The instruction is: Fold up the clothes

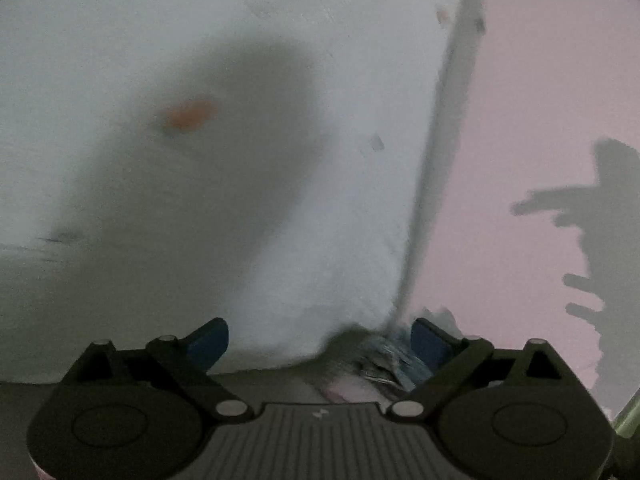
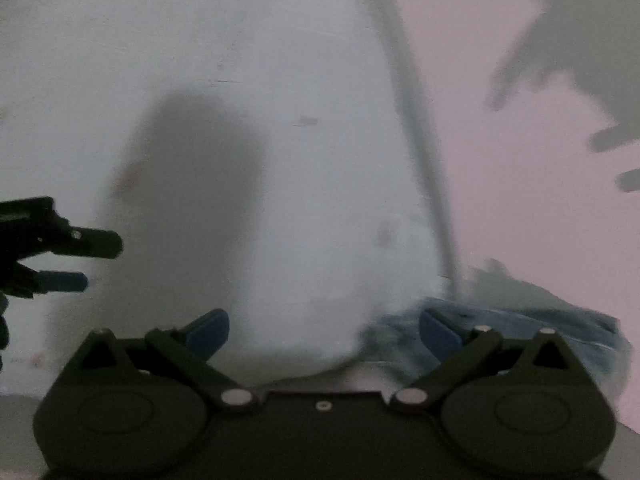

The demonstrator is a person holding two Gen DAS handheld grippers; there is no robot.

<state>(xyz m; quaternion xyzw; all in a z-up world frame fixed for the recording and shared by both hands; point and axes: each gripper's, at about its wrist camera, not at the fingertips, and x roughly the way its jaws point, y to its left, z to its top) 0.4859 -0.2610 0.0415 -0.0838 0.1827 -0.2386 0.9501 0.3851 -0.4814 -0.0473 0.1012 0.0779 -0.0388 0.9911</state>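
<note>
A blue denim garment [image 2: 520, 332] lies crumpled at the lower right of the right wrist view, by the right finger of my right gripper [image 2: 324, 332]. That gripper is open, with nothing between its blue pads. In the left wrist view a bit of the same denim [image 1: 388, 354] shows just inside the right finger of my left gripper [image 1: 320, 340], which is also open and empty. The left gripper [image 2: 80, 260] also shows at the left edge of the right wrist view. Both views are blurred.
A white table top [image 1: 280, 80] fills both views, with an orange spot [image 1: 188, 114] on it. Its edge [image 1: 440, 160] runs up the right side against a pink wall [image 1: 540, 80]. Gripper shadows fall on the wall and table.
</note>
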